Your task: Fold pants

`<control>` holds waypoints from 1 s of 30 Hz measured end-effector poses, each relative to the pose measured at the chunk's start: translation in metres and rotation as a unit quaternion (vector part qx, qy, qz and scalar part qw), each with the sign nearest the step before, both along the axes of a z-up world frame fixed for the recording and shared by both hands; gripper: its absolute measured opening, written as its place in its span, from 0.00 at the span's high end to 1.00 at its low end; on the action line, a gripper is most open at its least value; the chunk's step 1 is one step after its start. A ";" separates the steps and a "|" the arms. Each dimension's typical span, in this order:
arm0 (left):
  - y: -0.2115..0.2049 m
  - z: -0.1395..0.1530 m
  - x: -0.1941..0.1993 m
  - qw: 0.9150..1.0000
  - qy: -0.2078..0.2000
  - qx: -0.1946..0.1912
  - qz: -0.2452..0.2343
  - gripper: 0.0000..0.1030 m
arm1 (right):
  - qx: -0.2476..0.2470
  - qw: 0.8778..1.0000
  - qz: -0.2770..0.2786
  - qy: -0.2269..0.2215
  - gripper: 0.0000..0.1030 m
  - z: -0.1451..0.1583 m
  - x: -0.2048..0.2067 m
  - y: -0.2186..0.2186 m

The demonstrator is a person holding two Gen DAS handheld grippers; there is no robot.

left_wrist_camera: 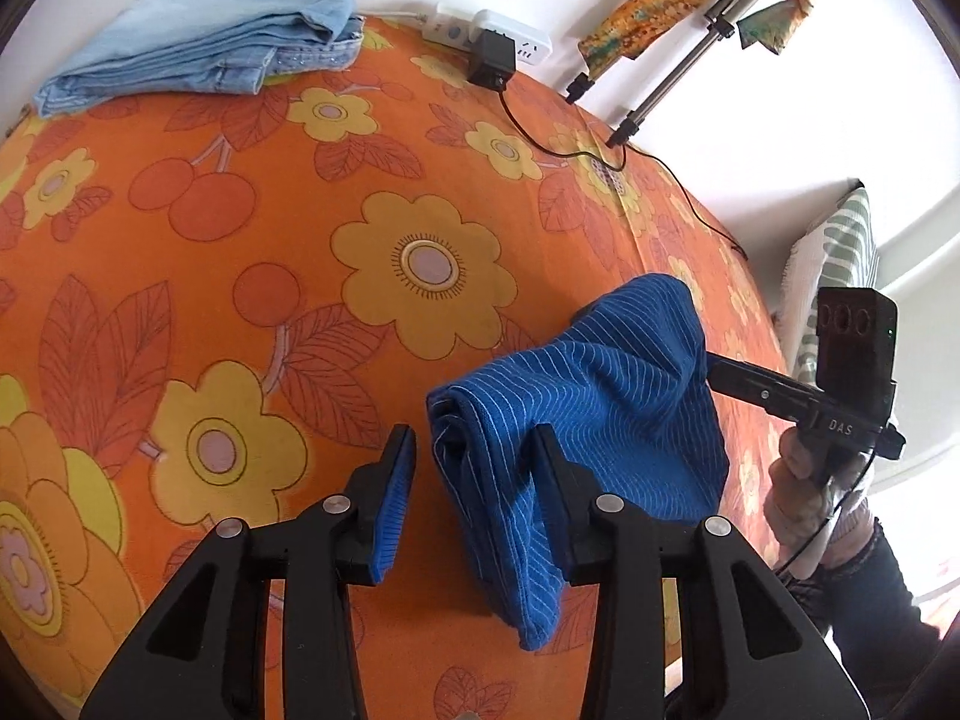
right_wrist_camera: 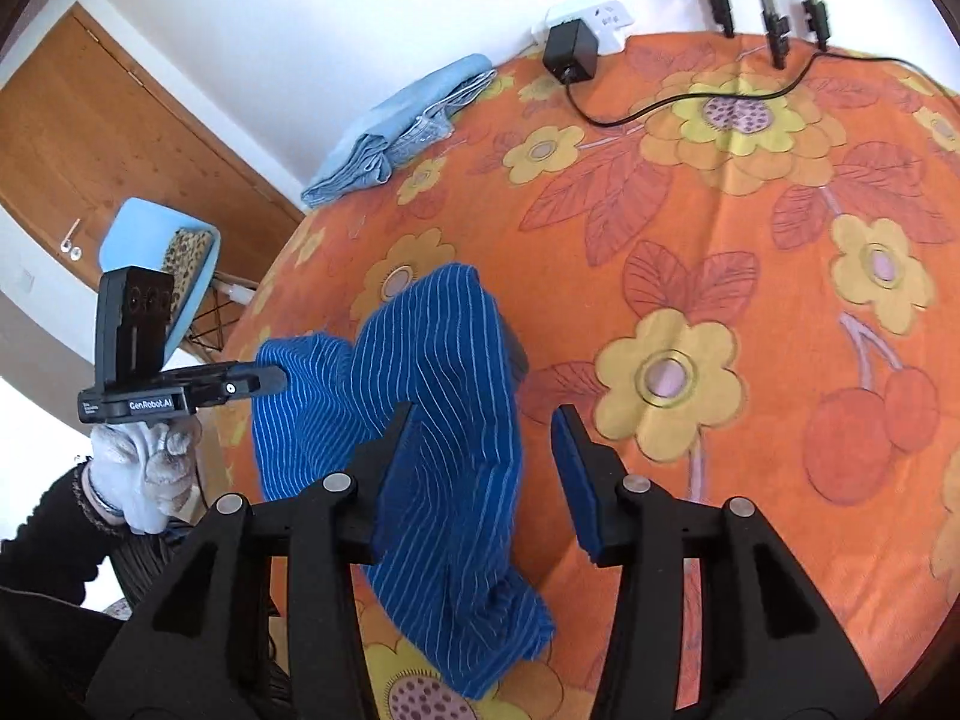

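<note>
Where cloth drapes both grippers, blue pants [left_wrist_camera: 588, 396] (jaw contact unclear).

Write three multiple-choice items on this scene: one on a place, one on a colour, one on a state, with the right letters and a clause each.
1. Where do the folded light-blue denim jeans lie?
A. at the far edge of the orange flowered bedsheet, near the wall
B. on the floor
C. between the tongs

2. What colour is the striped fabric pants bundle?
A. red
B. deep blue with thin pale stripes
C. plain black

3. How do the left tongs stand?
A. shut on nothing
B. out of view
C. open, with the bundle between the pads

Answers: 1 A, the jeans sit by the white power strip at the wall; 2 B, both views show blue cloth with pale lines; 3 C, a wide gap shows between the blue pads.
</note>
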State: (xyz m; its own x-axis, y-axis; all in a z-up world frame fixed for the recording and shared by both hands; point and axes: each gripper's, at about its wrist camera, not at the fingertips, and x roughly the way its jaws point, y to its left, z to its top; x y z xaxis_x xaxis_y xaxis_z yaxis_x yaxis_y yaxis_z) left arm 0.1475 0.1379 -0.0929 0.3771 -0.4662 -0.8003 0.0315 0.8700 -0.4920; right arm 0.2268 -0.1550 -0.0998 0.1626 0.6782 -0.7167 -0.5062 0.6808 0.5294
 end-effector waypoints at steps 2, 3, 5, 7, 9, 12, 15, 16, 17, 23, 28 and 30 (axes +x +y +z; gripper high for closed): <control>-0.001 -0.001 0.001 1.000 0.001 -0.006 -0.003 0.66 | 0.002 1.000 0.011 0.005 0.54 -0.002 0.001 0.005; -0.003 -0.001 0.001 1.000 0.001 -0.006 -0.006 0.67 | 0.000 1.000 0.015 0.006 0.55 -0.004 0.001 0.008; -0.004 0.000 0.001 1.000 -0.005 0.000 -0.008 0.81 | 0.001 1.000 0.025 0.008 0.71 -0.005 0.000 0.012; -0.004 0.001 0.001 1.000 -0.007 -0.004 -0.007 0.90 | 0.004 0.999 0.032 0.014 0.85 -0.007 0.000 0.014; -0.005 0.005 -0.002 1.000 -0.016 0.000 -0.009 0.93 | 0.007 1.000 0.029 0.010 0.89 -0.004 -0.002 0.012; -0.006 0.016 -0.009 0.999 -0.034 -0.001 -0.015 0.94 | 0.029 0.999 0.018 0.000 0.92 0.004 -0.005 0.002; -0.007 0.032 -0.015 0.998 -0.061 -0.003 -0.019 0.94 | 0.062 0.998 0.005 -0.004 0.92 0.018 -0.007 -0.009; -0.007 0.040 -0.016 0.997 -0.071 -0.007 -0.024 0.94 | 0.070 0.997 0.001 -0.010 0.93 0.024 -0.009 -0.012; -0.007 0.047 -0.018 0.996 -0.082 -0.008 -0.025 0.94 | 0.077 0.997 -0.001 -0.017 0.93 0.031 -0.011 -0.015; 0.001 0.086 -0.026 0.991 -0.130 -0.018 -0.016 0.94 | 0.117 0.991 -0.014 -0.057 0.93 0.078 -0.022 -0.023; 0.016 0.111 -0.025 0.987 -0.159 -0.024 0.003 0.94 | 0.141 0.985 -0.016 -0.093 0.93 0.114 -0.030 -0.014; 0.023 0.122 -0.023 0.985 -0.169 -0.022 0.007 0.94 | 0.142 0.984 -0.017 -0.107 0.93 0.125 -0.030 -0.003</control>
